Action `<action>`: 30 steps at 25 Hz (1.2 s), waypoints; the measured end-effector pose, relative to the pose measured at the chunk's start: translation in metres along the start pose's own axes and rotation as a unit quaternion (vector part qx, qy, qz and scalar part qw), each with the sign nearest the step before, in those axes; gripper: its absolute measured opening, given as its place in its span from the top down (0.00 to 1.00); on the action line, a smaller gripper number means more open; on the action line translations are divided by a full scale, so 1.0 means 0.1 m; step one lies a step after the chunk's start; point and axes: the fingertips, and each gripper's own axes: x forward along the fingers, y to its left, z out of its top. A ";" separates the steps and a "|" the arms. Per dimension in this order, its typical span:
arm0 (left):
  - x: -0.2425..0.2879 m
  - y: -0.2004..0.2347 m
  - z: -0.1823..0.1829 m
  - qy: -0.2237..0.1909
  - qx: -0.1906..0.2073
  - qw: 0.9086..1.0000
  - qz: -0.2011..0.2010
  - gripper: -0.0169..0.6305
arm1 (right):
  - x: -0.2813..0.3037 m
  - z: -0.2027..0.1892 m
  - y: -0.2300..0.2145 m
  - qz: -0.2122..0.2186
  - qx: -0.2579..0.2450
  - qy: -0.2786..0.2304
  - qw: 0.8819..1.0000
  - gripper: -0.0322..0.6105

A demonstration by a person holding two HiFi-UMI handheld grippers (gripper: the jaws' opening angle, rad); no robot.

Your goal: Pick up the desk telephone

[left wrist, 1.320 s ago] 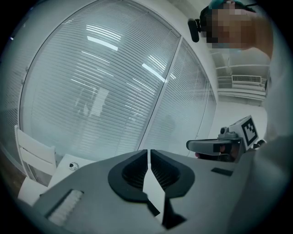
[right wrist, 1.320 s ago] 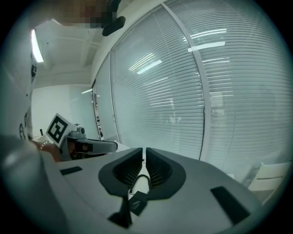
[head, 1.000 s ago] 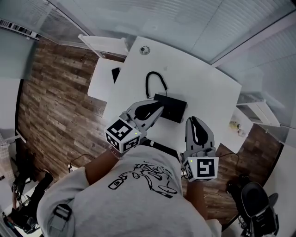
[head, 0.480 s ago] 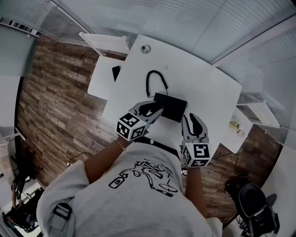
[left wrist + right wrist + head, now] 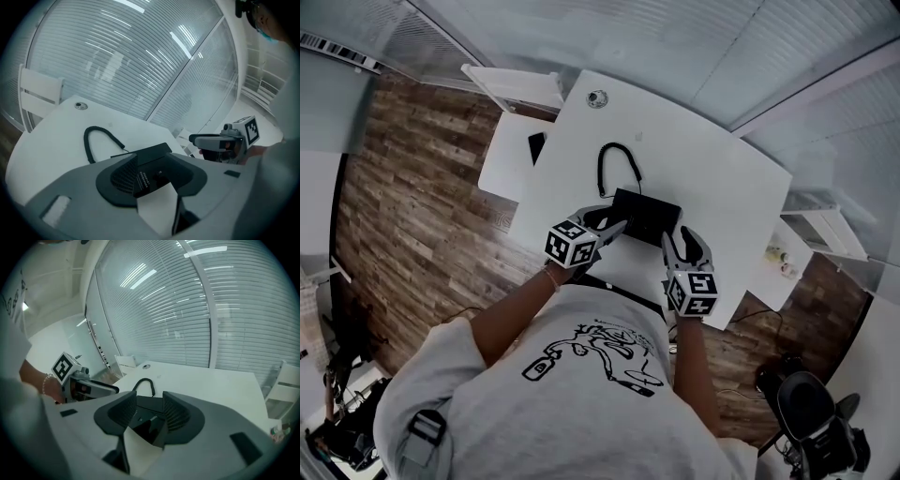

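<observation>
Desk telephone [image 5: 647,216] sits inside just-opening left claw [image 5: 613,223] and right claw [image 5: 682,236].

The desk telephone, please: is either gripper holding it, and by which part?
Nothing is held: the left gripper and right gripper, whose jaws have just been opening, each frame a near corner of the desk telephone.
</observation>
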 end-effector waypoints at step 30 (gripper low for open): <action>0.56 0.64 -0.77 0.095 -0.116 0.989 0.005 0.60 | 0.56 -0.84 -0.38 0.026 0.135 0.087 0.987 0.59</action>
